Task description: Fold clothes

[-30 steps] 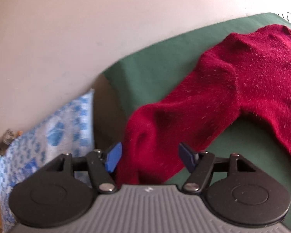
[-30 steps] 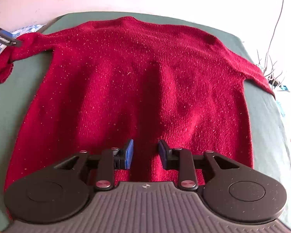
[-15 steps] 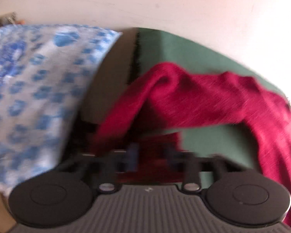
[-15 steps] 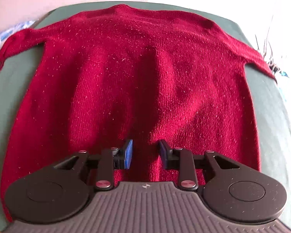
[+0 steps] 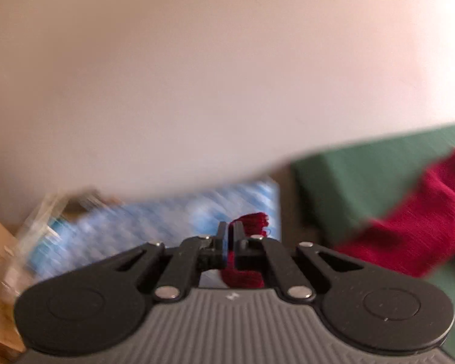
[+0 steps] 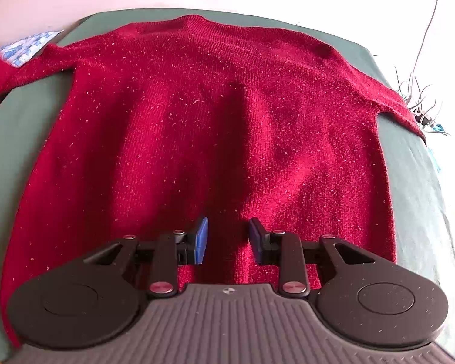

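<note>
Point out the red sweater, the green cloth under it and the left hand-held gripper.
red sweater (image 6: 227, 127): right wrist view, middle of its body.
green cloth (image 6: 415, 176): right wrist view, bare part beside the sweater.
left hand-held gripper (image 5: 230, 232): left wrist view, between its fingertips.

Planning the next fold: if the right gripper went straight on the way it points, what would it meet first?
Most likely the red sweater lying flat on the green cloth: the right gripper, jaws apart, points down at its lower body. Depth is unclear.
</note>
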The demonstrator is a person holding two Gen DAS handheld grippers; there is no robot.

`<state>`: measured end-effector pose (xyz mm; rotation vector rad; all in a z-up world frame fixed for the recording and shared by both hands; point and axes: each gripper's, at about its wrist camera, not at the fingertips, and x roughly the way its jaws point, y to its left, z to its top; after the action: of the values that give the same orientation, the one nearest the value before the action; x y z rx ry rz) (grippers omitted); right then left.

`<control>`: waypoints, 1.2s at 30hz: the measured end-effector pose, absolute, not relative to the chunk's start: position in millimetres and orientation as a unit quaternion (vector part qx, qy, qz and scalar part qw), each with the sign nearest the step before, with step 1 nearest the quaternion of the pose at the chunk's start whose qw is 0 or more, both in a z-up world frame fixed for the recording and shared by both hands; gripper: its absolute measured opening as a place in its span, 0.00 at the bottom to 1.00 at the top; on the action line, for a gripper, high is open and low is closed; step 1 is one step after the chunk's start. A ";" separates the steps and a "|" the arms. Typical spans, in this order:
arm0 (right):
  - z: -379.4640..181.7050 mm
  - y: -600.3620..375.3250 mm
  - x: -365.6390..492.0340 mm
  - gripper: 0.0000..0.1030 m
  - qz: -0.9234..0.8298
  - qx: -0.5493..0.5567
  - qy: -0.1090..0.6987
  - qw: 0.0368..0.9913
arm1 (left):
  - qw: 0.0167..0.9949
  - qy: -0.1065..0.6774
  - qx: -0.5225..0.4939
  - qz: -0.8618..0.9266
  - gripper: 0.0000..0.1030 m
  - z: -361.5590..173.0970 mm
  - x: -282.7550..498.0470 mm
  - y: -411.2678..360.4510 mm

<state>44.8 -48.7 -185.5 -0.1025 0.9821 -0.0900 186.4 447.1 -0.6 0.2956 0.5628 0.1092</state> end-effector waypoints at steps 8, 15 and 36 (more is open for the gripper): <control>-187.2 -41.9 47.0 0.30 -0.042 -0.064 0.474 0.877 | 0.938 0.285 0.144 0.131 0.00 -2.9 210.3 502.7; -184.4 -42.2 47.5 0.33 -0.043 -0.076 0.476 0.875 | 0.920 0.373 0.056 0.106 0.03 -85.2 191.8 514.9; -185.2 -49.4 47.1 0.36 -0.065 -0.064 0.473 0.876 | 0.869 0.475 0.079 0.115 0.00 -164.5 282.3 485.2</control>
<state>47.1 -49.4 -185.2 -0.1332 0.9868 -0.1352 282.3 485.2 -164.5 0.1645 0.9935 0.2399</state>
